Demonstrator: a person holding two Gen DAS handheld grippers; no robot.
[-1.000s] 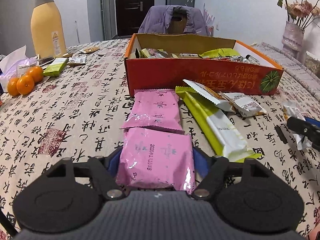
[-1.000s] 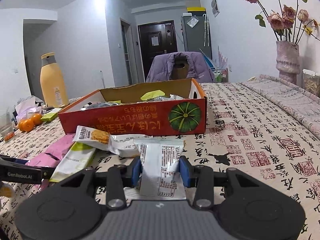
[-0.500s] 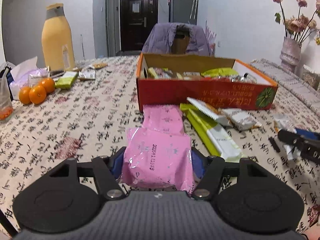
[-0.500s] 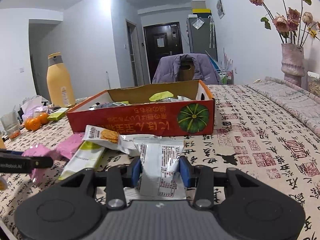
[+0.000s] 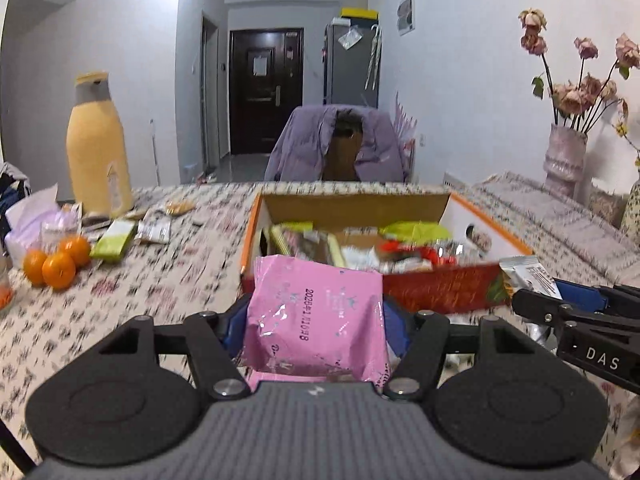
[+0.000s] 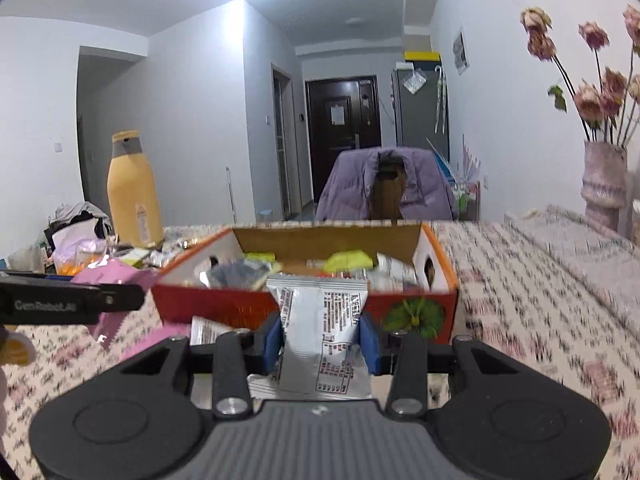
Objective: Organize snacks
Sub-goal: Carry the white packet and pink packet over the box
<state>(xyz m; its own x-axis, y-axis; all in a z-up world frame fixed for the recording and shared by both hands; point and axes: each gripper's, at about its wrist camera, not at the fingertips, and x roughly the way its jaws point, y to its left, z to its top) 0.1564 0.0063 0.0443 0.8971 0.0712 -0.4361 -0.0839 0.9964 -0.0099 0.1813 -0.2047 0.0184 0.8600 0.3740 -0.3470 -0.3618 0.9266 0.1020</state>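
1. Left gripper (image 5: 316, 316) is clamped on the pink pack (image 5: 316, 316), pads pressing its two side edges. The pack stands up between the jaws, clear of the table, in front of the box's near wall. Its jaws have just been closing, with the pack between them.
2. The pink pack looks light and soft: a puffy foil pillow with crimped ends. The film is likely slippery, and the contents may crush, so a grip across the middle of its width, as now, seems safer than a hold on a sealed end.
3. Right gripper (image 6: 320, 332) is clenched on the white pack (image 6: 320, 332), blue pads on both sides near its lower half. The upper part fans out toward 12 o'clock, lifted off the table.
4. The white pack seems thin, light and floppy; it buckles between the pads. A hold nearer its middle would curb the flapping.
5. In the left view, the right gripper's tip shows at 3 o'clock with the white pack.
6. The box (image 5: 440, 294) lies just beyond both packs at 12 o'clock, open-topped, already part full of wrappers. Judging by this, both packs go in next.
7. At 10 o'clock, far off: oranges (image 5: 56, 264) and a yellow bottle (image 5: 98, 152).
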